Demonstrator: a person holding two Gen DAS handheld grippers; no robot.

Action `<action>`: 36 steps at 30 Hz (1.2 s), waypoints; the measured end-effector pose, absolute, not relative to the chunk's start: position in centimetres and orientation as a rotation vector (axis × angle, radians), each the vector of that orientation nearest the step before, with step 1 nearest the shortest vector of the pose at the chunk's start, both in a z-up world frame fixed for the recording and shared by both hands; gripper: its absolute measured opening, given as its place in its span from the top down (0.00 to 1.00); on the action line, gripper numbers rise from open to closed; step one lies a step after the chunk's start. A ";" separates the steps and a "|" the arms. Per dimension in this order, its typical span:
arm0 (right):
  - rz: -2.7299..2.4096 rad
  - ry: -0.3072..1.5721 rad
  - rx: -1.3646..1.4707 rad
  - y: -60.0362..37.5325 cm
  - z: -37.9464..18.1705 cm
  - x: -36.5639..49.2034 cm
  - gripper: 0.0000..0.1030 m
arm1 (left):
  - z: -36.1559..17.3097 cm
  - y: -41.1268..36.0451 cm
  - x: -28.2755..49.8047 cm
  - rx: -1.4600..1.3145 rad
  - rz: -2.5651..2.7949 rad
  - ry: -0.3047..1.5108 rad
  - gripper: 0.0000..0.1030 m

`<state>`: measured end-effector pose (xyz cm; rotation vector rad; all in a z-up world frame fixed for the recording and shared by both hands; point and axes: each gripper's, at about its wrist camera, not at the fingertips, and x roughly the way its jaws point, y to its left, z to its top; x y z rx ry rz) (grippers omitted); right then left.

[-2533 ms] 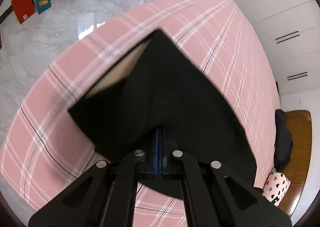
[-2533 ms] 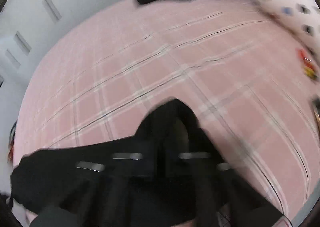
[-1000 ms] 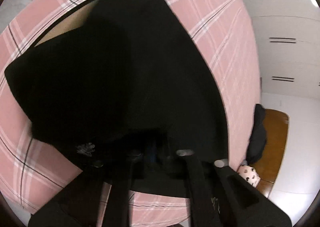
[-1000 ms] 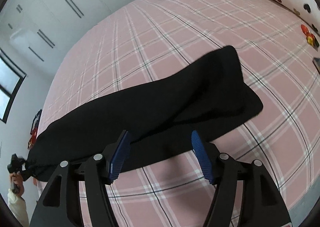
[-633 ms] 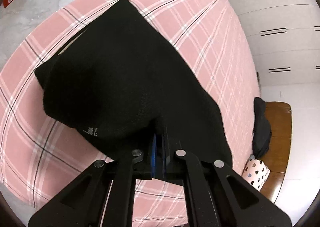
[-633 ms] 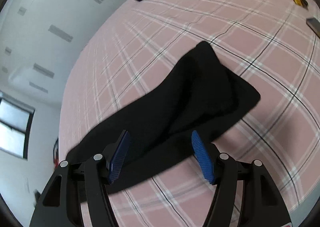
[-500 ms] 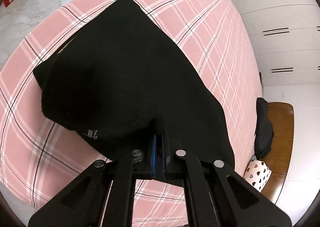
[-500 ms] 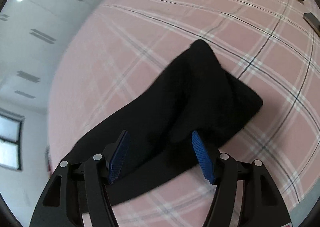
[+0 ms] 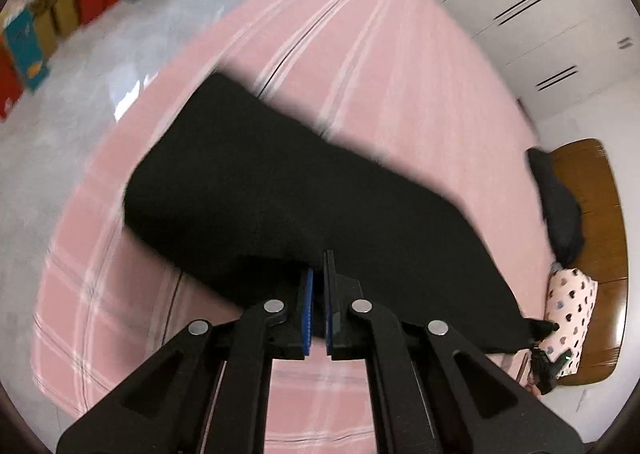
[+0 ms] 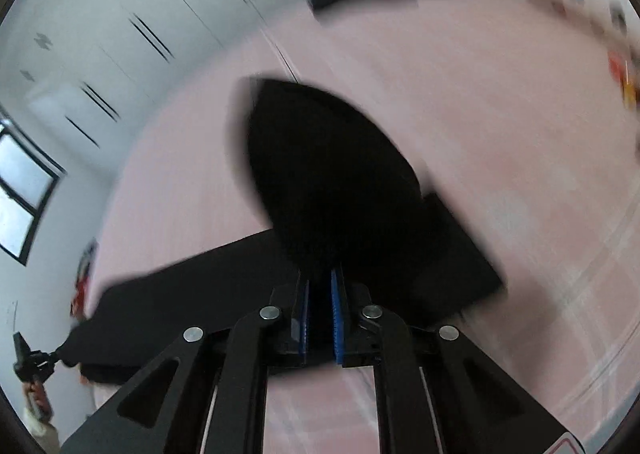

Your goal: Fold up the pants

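1. Left gripper (image 9: pixel 317 274), lower centre: clamped on black pants (image 9: pixel 280 190).
2. Right gripper (image 10: pixel 320 286), lower centre: pinching pants (image 10: pixel 328 174) fold.
3. Pants: mid-frame on pink bed (image 9: pixel 420 94).
4. Pillow (image 9: pixel 570 302), far right.

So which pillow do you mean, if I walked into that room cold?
Start at the big bed with the pink plaid sheet and go to its end by the brown wooden headboard. The pillow lies there, just past the tip of the black pants: white with small heart prints, unlike the plain dark bundle beside it.
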<state>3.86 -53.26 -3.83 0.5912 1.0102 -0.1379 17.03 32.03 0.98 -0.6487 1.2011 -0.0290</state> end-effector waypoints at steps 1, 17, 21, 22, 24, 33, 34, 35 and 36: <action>-0.138 1.033 0.594 -53.1 -5.0 3.5 0.89 | -1.2 32.1 16.2 -0.648 -0.012 1.224 0.97; -0.235 0.889 0.785 -56.1 -4.0 4.3 0.91 | -6.1 36.7 13.5 -1.099 -0.078 1.050 0.69; -0.179 0.754 0.734 -54.5 1.2 6.0 0.92 | -2.7 36.3 15.5 -1.002 -0.029 0.996 0.97; -0.151 0.696 0.725 -54.3 3.1 6.2 0.92 | 0.1 35.7 16.3 -0.944 -0.072 0.941 0.97; -0.094 0.598 0.688 -54.0 6.6 6.4 0.92 | 3.6 34.7 16.9 -0.880 -0.125 0.884 0.96; -0.198 0.916 0.640 -57.2 -5.6 3.4 0.88 | -4.3 34.9 14.0 -0.747 -0.003 1.075 0.96; -0.197 0.898 0.652 -57.3 -5.4 3.0 0.78 | -5.0 35.5 13.2 -0.783 -0.023 1.060 0.95; -0.195 0.894 0.660 -57.3 -5.3 3.0 0.73 | -5.2 35.9 12.6 -0.807 -0.027 1.034 0.94; -0.186 0.892 0.661 -57.5 -5.0 3.0 0.63 | -5.1 36.0 12.4 -0.817 -0.027 1.021 0.94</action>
